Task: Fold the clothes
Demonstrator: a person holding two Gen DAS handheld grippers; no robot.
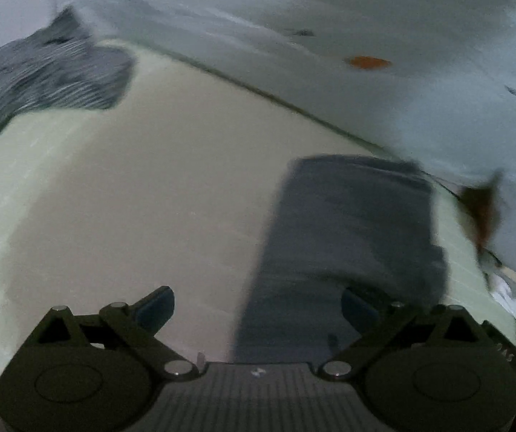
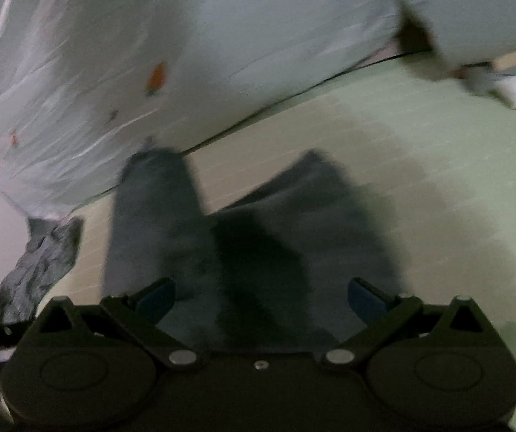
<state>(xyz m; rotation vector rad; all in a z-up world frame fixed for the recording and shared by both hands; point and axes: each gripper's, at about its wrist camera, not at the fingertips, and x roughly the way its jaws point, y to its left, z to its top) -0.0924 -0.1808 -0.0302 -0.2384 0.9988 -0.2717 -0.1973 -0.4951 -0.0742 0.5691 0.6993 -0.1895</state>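
Observation:
A dark grey garment [image 1: 351, 237] lies flat on the pale green mat [image 1: 132, 187], reaching under my left gripper's right finger. My left gripper [image 1: 258, 307] is open and empty just above the mat. In the right wrist view the same dark garment [image 2: 171, 237] spreads in two lobes under my right gripper [image 2: 261, 297], which is open and empty over it. A crumpled grey striped cloth [image 1: 45, 79] lies at the far left; it also shows in the right wrist view [image 2: 38, 266]. Both views are blurred.
A pale wall or sheet [image 1: 366, 36] with an orange mark [image 1: 367, 62] rises behind the mat's far edge. A brown and white object [image 1: 488, 237] lies at the right edge; it also shows in the right wrist view [image 2: 510, 86].

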